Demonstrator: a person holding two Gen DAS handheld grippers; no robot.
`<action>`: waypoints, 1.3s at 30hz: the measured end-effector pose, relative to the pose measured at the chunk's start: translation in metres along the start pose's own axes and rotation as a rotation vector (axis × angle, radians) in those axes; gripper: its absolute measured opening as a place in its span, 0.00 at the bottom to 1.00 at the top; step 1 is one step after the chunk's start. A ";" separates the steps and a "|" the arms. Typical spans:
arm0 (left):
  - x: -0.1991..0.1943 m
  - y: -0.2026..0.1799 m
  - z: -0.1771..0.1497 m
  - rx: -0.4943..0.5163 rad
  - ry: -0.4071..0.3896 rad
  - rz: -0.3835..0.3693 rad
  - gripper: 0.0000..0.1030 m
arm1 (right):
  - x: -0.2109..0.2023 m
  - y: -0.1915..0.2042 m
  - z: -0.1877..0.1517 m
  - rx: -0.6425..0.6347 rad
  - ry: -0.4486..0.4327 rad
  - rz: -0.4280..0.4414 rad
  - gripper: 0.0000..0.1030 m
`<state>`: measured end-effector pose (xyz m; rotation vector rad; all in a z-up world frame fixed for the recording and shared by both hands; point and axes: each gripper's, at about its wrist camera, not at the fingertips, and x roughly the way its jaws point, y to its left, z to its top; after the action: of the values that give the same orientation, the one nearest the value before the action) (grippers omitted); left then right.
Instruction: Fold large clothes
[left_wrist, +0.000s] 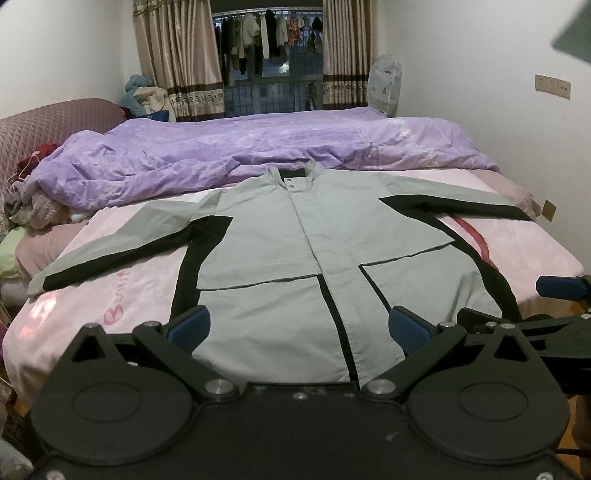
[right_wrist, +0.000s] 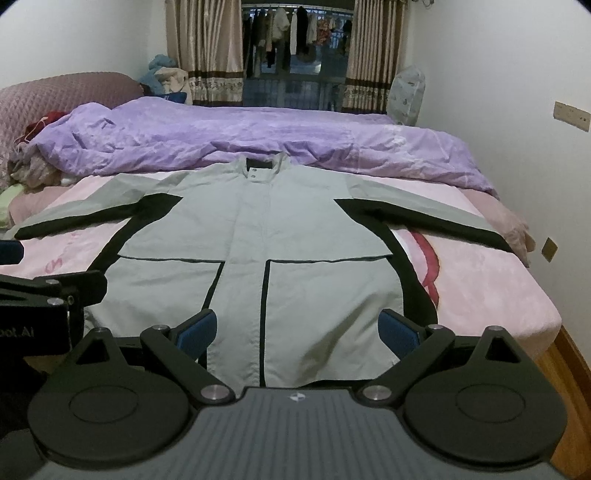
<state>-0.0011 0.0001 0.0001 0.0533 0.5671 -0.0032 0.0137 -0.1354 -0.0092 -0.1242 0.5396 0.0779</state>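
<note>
Spread fingers (left_wrist: 410, 328) above flat jacket (left_wrist: 295, 251)

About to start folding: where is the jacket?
The jacket lies flat, sleeves spread, on the pink bedsheet, collar toward the purple duvet.

Both views low, facing jacket (left_wrist: 295, 251)

Jacket (left_wrist: 295, 251) flat on bed (left_wrist: 517, 258), front up, collar toward window (left_wrist: 269, 55), sleeves out left and right. Duvet (left_wrist: 258, 147) behind collar. Both grippers, left (left_wrist: 299, 328) and right (right_wrist: 299, 332), at the hem edge, jaws spread, side by side.
</note>
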 end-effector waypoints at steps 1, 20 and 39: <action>0.000 0.000 0.000 0.002 0.000 0.001 1.00 | 0.000 0.000 0.000 0.001 0.001 0.000 1.00; -0.001 0.002 0.000 -0.018 0.009 -0.014 1.00 | -0.002 0.003 -0.003 -0.001 -0.011 0.009 1.00; -0.002 -0.001 -0.002 0.012 -0.055 -0.002 1.00 | -0.002 0.001 -0.004 -0.007 -0.012 0.000 1.00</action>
<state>-0.0035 -0.0013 -0.0005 0.0638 0.5123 -0.0103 0.0101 -0.1347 -0.0116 -0.1308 0.5272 0.0809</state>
